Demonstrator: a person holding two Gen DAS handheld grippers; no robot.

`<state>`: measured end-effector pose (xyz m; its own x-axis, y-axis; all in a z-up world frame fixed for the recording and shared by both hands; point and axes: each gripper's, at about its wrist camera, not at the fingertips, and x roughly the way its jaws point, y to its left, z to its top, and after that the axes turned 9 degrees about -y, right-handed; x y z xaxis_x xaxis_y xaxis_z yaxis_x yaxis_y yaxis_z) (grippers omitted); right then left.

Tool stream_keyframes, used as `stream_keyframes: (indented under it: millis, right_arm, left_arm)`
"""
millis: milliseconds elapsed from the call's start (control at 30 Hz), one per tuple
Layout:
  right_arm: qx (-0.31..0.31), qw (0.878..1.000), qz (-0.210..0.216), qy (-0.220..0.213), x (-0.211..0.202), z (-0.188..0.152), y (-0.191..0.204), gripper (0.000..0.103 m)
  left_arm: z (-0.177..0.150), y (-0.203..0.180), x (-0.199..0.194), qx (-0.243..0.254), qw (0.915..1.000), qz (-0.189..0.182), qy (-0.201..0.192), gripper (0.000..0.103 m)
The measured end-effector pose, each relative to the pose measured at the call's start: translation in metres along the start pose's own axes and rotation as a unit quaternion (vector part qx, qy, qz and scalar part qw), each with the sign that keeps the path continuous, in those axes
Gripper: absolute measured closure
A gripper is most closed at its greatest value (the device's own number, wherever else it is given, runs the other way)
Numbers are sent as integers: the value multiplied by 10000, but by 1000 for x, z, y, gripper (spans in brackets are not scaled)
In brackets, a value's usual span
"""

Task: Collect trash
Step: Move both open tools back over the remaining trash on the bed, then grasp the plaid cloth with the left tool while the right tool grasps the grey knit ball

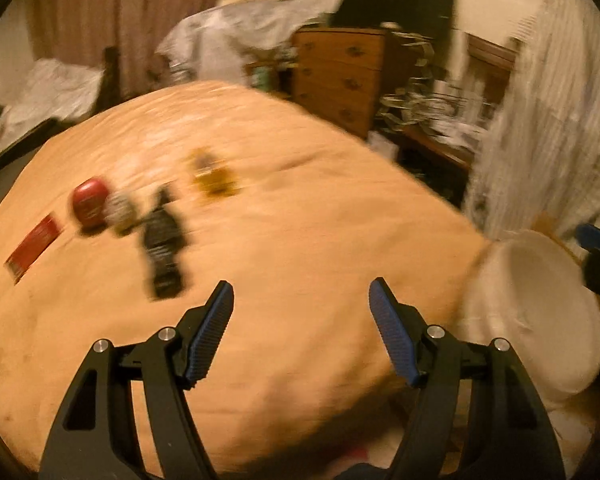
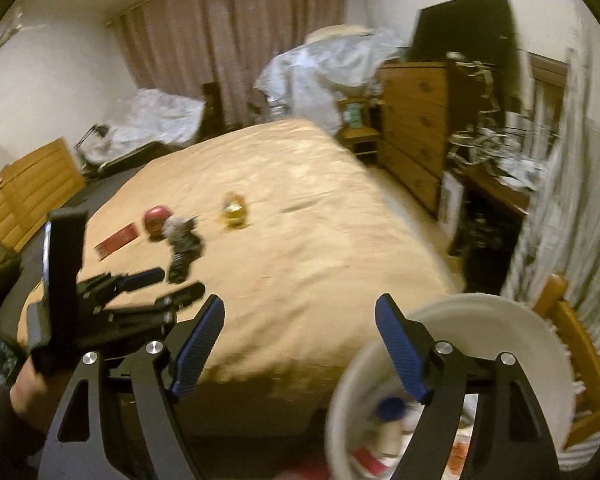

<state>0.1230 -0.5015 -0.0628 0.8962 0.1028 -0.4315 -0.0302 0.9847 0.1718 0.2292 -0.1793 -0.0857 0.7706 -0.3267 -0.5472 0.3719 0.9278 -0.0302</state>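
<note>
Trash lies on the orange bed cover: a flat red packet, a red cup, a crumpled silver wrapper, a black wrapper and a yellow wrapper. They also show in the right wrist view: the red packet, the red cup, the black wrapper and the yellow wrapper. My left gripper is open and empty above the bed, short of the black wrapper; it also shows in the right wrist view. My right gripper is open and empty, over the white bin.
The white bin stands at the bed's near right corner with trash inside. A wooden dresser and a cluttered desk line the right wall. A wooden chair stands by the bin. Covered heaps sit behind the bed.
</note>
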Motion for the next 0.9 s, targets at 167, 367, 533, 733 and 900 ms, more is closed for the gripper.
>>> stream_keyframes:
  millis: [167, 367, 533, 733, 900]
  right_arm:
    - [-230, 9983, 471, 269, 49, -2, 56, 25]
    - [-366, 9885, 1263, 743, 139, 0, 129, 39]
    - [-618, 9794, 1661, 969, 220, 9, 188, 40]
    - [-1063, 9695, 1870, 1179, 320, 28, 252, 41]
    - [-1269, 9731, 1534, 1158, 377, 36, 272, 41]
  left_arm:
    - [-4, 98, 5, -603, 9958, 691, 80, 36]
    - [-8, 180, 12, -1080, 9871, 1174, 127, 36]
    - [-17, 210, 22, -1282, 9834, 1267, 223, 36]
    - [-35, 244, 38, -1522, 9783, 1348, 388, 36]
    - [-47, 268, 45, -1707, 9750, 1329, 511, 36]
